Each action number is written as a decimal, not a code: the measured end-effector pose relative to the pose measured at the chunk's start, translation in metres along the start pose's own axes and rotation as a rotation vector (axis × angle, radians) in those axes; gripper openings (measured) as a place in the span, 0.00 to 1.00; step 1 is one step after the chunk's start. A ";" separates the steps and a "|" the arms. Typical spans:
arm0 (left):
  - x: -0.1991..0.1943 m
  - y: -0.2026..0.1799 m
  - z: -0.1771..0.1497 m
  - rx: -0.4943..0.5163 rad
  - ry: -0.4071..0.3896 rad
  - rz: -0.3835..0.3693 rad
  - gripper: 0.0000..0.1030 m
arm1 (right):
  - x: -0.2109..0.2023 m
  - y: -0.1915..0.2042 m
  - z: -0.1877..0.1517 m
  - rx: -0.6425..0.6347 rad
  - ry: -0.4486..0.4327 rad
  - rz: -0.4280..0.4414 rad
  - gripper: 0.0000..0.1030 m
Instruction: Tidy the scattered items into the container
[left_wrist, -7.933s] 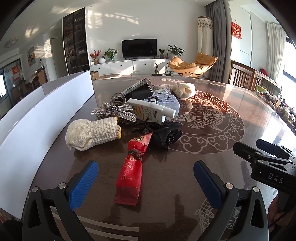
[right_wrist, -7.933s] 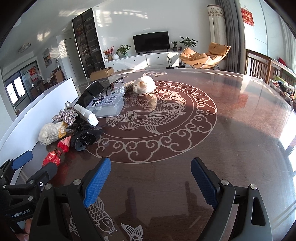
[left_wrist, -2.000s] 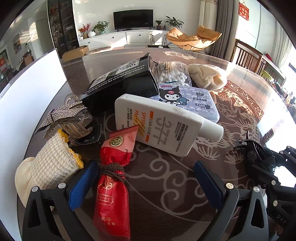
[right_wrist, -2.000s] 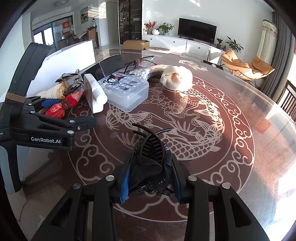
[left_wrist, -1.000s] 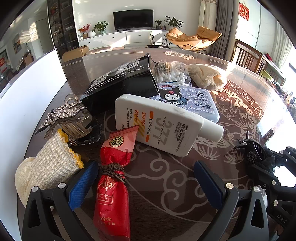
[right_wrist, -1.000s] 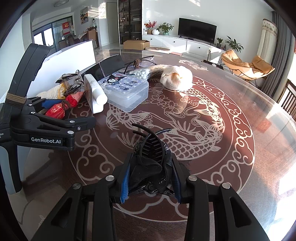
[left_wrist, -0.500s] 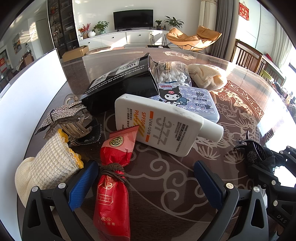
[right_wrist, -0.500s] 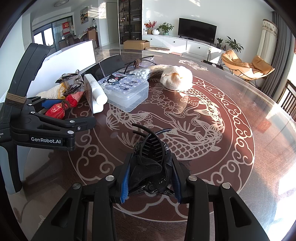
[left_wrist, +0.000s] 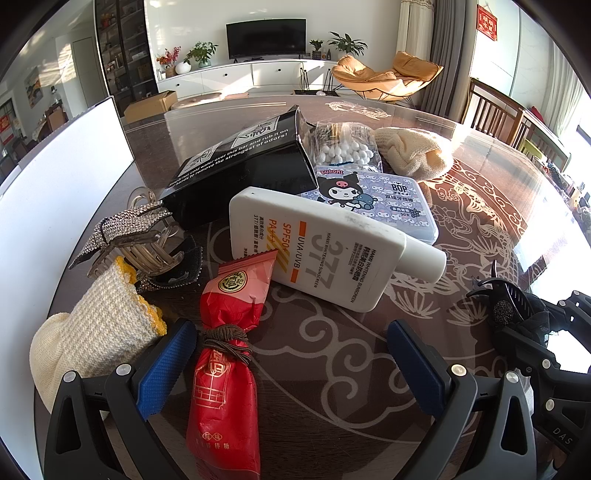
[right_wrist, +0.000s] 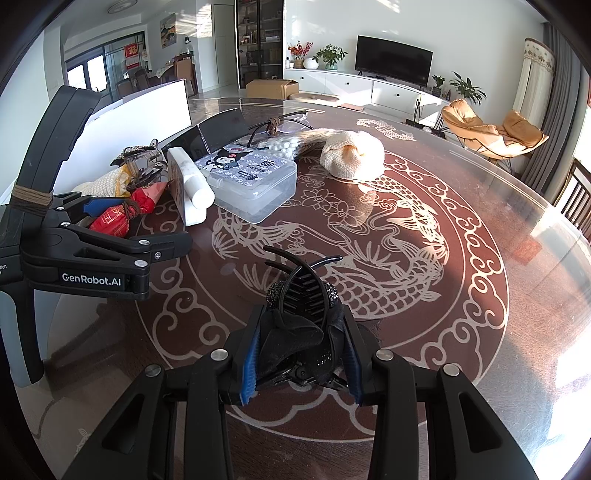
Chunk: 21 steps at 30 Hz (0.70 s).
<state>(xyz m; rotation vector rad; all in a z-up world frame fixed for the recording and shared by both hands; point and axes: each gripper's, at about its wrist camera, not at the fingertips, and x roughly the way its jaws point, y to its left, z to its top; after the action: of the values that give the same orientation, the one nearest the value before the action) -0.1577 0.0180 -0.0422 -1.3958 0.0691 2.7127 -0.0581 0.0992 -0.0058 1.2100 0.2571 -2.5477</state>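
My right gripper (right_wrist: 301, 363) is shut on a black hair claw clip (right_wrist: 301, 295) just above the table; the clip also shows in the left wrist view (left_wrist: 504, 295). My left gripper (left_wrist: 290, 363) is open, its left pad beside a red snack packet (left_wrist: 225, 369) that lies between the fingers. Ahead lie a white sunscreen bottle (left_wrist: 325, 251), a cream knitted pouch (left_wrist: 92, 332), a rhinestone bow clip (left_wrist: 129, 232), a black carton (left_wrist: 240, 162), a clear Kuromi box (left_wrist: 373, 199), a bag of cotton swabs (left_wrist: 345, 147) and a cream knit hat (left_wrist: 413, 155).
The items lie on a dark round table with a glass top and a dragon inlay (right_wrist: 388, 236). A white board (left_wrist: 55, 192) stands along the table's left side. Wooden chairs (left_wrist: 495, 110) stand at the far right.
Nothing has visibly moved in the last two seconds. Since 7.9 s ago the right gripper has taken hold of the black claw clip, and the left gripper has moved in close to the red packet.
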 end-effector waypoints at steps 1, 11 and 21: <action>0.000 0.000 0.000 0.000 0.000 0.000 1.00 | 0.000 0.000 0.000 0.000 0.000 0.000 0.38; 0.000 0.000 0.000 0.000 0.000 0.000 1.00 | 0.000 -0.001 -0.001 -0.001 0.000 -0.006 0.38; 0.001 -0.001 -0.001 0.000 0.000 0.000 1.00 | 0.000 0.000 -0.001 -0.001 0.000 -0.005 0.39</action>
<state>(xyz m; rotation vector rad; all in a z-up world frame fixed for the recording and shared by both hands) -0.1575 0.0188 -0.0432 -1.3957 0.0685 2.7128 -0.0571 0.1000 -0.0062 1.2102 0.2614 -2.5518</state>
